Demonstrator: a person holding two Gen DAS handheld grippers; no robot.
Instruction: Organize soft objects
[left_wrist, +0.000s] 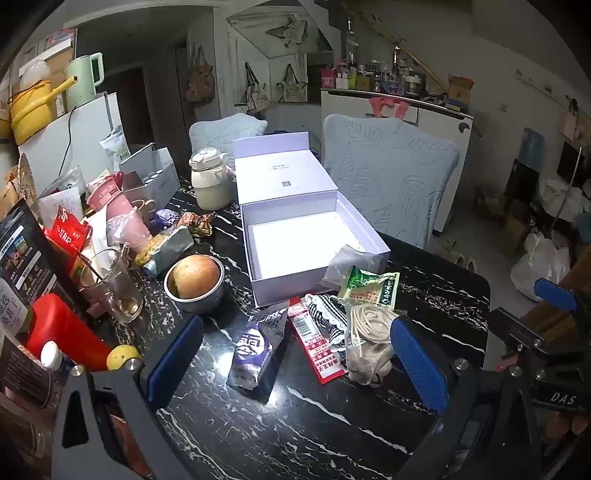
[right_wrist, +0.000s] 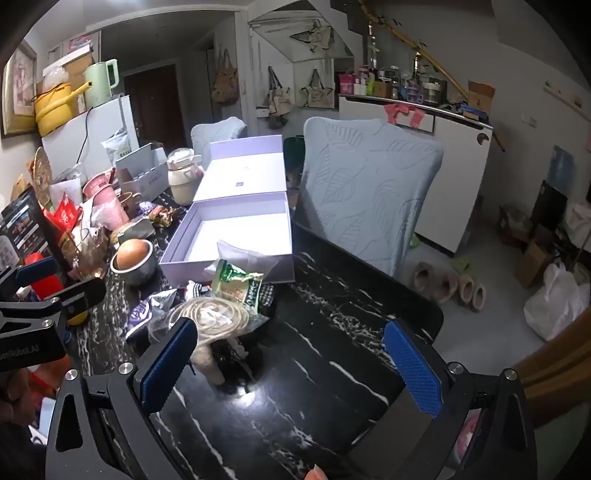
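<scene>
**Both jaws wide and empty over a pile of soft packets**

The left gripper (left_wrist: 295, 354) hangs over the black marbled surface (left_wrist: 295, 435) with its jaws spread as wide as they go, gripping nothing; a purple-and-white pouch (left_wrist: 253, 354) with one large white character lies between its blue pads. "DAS" is printed on the other tool's frame at the right edge. The right gripper (right_wrist: 291, 365) is likewise fully open and empty above bare stone.

Just beyond, the soft things lie in a heap: a red sachet (left_wrist: 314, 343) with a barcode, a black-and-white striped cloth (left_wrist: 330, 314), a bagged coil of cream cord (left_wrist: 369, 332) and a green snack packet (left_wrist: 371, 286), its print too small to read. Behind them sits the open white box (left_wrist: 306, 243), empty, its lid carrying small unreadable print. To the left, a steel bowl (left_wrist: 195, 295) holds a bun.
</scene>
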